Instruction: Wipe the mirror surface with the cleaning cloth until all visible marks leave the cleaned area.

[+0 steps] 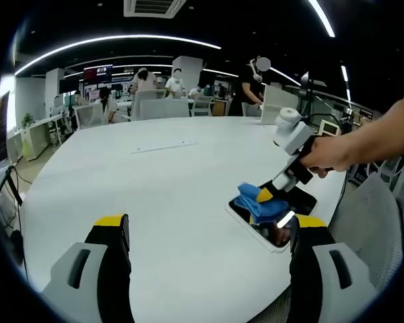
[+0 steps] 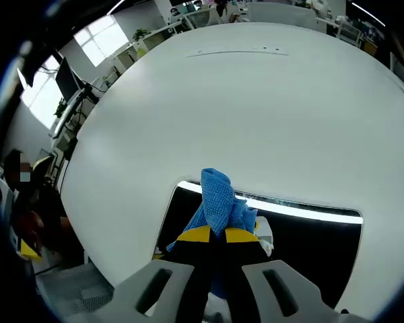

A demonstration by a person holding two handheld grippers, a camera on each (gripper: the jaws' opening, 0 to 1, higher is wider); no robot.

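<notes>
Blue cloth (image 2: 219, 195) clamped in right gripper (image 2: 217, 235) on mirror (image 2: 310, 235); left gripper (image 1: 209, 232) apart.

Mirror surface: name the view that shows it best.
The right gripper view: the mirror lies close below it, its dark glass broad beside the blue cloth. The left gripper view shows the mirror small, at an angle, partly under the cloth.

Pretty bright, even office light from long ceiling strips (image 1: 121, 42), so shadows on the white desk (image 1: 155, 202) are soft. The mirror (image 2: 303, 235) throws back one strip as a hard glare line. Heavy fisheye bend toward the edges; window (image 2: 97, 37) blown out.
</notes>
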